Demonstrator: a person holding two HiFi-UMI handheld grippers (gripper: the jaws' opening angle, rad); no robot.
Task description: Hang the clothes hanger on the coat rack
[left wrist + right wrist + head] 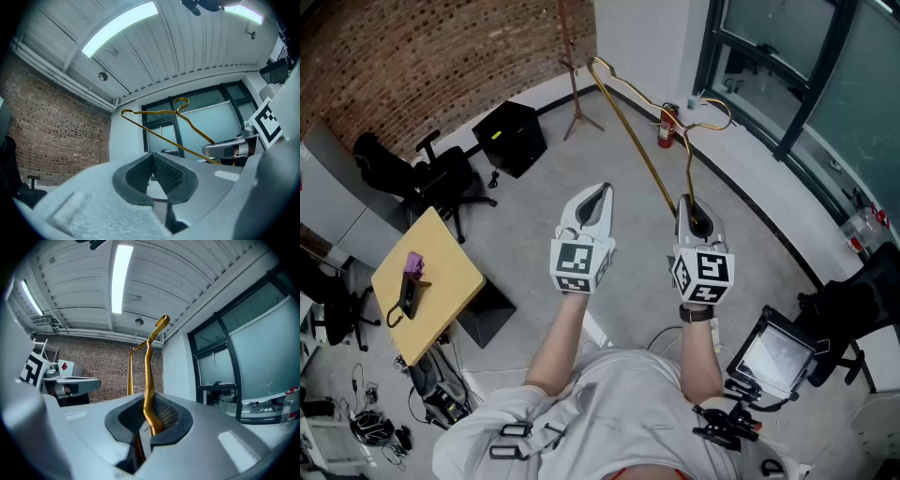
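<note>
My right gripper (687,204) is shut on one end of a gold wire clothes hanger (633,131), which reaches forward and away from me. The hanger's hook (714,114) curls at the far right. In the right gripper view the gold wire (148,376) rises from between the jaws of the gripper (150,420). My left gripper (600,192) hangs beside it at about the same height, shut with nothing in it (157,176). From the left gripper view the hanger (154,129) crosses in front of the windows. The wooden coat rack (574,70) stands far ahead near the brick wall.
A black cabinet (511,136) and an office chair (441,173) stand at the left. Nearer me on that side is a small wooden table (441,253). A red fire extinguisher (666,127) sits by the window wall. A screen on a stand (773,356) is at my right.
</note>
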